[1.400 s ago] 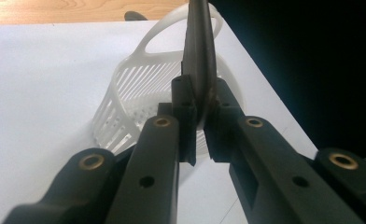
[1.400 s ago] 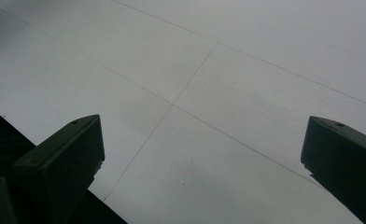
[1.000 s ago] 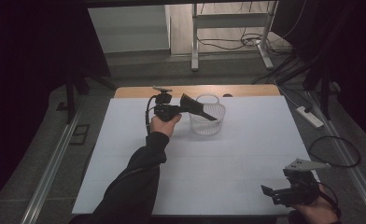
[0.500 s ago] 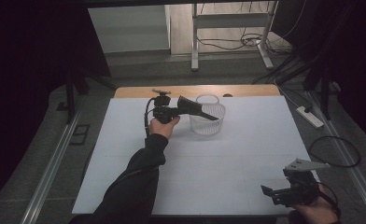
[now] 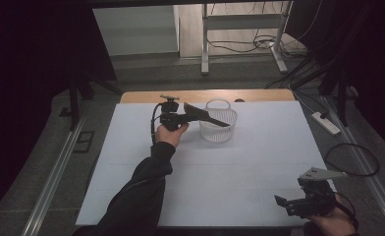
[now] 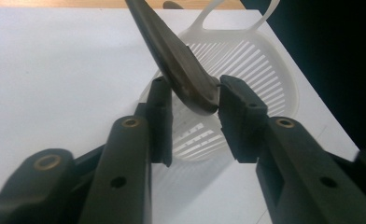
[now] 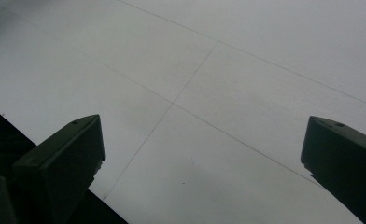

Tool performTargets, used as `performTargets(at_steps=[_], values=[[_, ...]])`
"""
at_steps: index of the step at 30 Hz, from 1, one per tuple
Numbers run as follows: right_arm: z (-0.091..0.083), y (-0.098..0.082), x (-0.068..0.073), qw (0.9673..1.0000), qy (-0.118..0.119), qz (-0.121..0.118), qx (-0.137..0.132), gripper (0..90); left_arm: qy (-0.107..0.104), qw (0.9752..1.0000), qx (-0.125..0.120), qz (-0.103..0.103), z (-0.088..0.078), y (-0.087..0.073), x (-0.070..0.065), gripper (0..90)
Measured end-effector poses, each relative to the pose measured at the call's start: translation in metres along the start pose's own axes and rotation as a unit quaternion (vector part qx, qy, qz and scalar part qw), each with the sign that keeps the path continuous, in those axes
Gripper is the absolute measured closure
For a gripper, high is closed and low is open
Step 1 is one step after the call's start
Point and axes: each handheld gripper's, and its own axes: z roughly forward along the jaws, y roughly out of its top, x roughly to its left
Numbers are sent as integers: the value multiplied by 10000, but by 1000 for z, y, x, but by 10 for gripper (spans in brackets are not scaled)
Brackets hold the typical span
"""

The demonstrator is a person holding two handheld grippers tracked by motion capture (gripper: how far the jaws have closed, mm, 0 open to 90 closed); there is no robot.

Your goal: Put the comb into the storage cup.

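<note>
My left gripper (image 5: 190,116) is held above the far middle of the white table (image 5: 230,172), beside a white slotted basket (image 5: 215,136). A long dark spoon-like utensil (image 5: 207,116) slants from its jaws over the basket rim. In the left gripper view the utensil's (image 6: 172,51) rounded end lies between the pads (image 6: 237,109) of the left gripper (image 6: 195,100). The jaws have just been opening, and the end sits loosely in the gap with the basket (image 6: 260,70) right below. My right gripper (image 5: 281,201) rests open near the table's front right corner, its jaws (image 7: 202,140) wide apart over bare tabletop.
A wooden strip (image 5: 205,96) edges the table's far side. Beyond the table stand metal frame legs (image 5: 205,49) and floor cables. A power strip (image 5: 328,124) lies on the floor to the right, and a cable loop (image 5: 352,160) trails from my right gripper.
</note>
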Motion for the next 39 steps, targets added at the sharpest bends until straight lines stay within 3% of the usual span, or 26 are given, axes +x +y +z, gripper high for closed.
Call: performTargets(at_steps=[11,19,25,39], values=[[0,0,0,10000,1,-11,15,1,154,9995,-56,287,-3,1,-1,584],[0,0,0,10000,1,-12,13,1,341,9980,-129,507,-5,3,-4,476],[0,0,0,10000,4,13,-1,1,544,9951,-117,822,-5,5,-7,369],[0,0,0,10000,0,-15,15,1,782,9905,-79,1133,-8,15,-10,119]])
